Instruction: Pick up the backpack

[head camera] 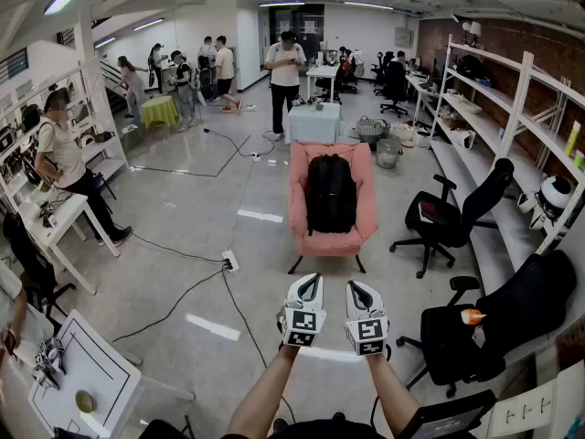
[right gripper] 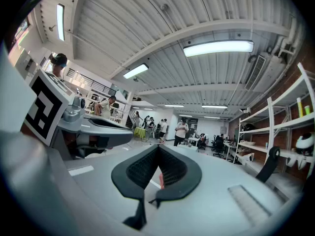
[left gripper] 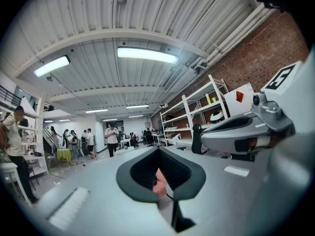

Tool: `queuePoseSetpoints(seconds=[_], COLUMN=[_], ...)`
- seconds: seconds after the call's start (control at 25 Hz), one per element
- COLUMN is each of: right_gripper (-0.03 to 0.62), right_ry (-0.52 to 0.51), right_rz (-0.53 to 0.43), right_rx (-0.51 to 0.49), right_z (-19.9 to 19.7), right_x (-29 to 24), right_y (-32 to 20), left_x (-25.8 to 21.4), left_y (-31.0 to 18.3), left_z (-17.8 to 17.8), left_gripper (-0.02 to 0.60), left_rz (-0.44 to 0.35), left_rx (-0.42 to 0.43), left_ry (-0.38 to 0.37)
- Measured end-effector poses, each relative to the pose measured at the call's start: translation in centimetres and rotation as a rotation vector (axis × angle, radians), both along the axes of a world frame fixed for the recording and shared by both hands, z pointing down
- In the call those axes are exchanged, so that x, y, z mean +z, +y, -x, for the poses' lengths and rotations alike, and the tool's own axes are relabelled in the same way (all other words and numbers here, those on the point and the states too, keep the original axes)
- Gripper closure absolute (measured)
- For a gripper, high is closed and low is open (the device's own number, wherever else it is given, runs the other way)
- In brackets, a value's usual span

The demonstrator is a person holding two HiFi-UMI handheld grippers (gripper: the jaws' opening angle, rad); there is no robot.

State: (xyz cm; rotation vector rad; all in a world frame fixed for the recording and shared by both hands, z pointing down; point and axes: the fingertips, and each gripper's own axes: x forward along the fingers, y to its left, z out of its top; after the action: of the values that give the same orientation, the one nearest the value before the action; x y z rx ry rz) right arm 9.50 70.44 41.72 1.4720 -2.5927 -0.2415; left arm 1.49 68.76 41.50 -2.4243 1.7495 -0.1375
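A black backpack (head camera: 330, 193) stands upright against the back of a pink armchair (head camera: 304, 216) in the middle of the room. My left gripper (head camera: 312, 283) and right gripper (head camera: 353, 289) hover side by side well short of the chair, over the grey floor, both pointing level toward it. Both are shut with nothing between the jaws. In the left gripper view the left gripper (left gripper: 158, 151) shows closed black pads, with a sliver of the pink armchair (left gripper: 159, 182) behind. The right gripper (right gripper: 158, 149) looks the same in its own view.
Black office chairs (head camera: 450, 218) stand right of the armchair, another (head camera: 494, 323) nearer me. White shelving (head camera: 512, 135) lines the right wall. A cable and power strip (head camera: 230, 262) lie on the floor at left. A white table (head camera: 64, 219) and several people stand at left and back.
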Motion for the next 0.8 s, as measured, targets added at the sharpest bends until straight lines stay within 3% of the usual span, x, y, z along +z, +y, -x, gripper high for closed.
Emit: queuePoseSetpoints(seconds=[0.56,0.8], right_gripper=[0.58,0.58], right_ry=[-0.003,-0.01], right_rz=[0.026,0.053], right_rx=[0.041,-0.027], right_z=[5.4,6.8], right_x=[1.2,3.9], right_y=[1.8,0.6], left_x=[3.1,5.7], left_y=[2.6,0.2], left_z=[7.0,6.4], left_gripper=[0.58,0.58], left_rz=[0.064,0.112], left_rx=[0.034,0.037], left_ry=[0.038,0.019])
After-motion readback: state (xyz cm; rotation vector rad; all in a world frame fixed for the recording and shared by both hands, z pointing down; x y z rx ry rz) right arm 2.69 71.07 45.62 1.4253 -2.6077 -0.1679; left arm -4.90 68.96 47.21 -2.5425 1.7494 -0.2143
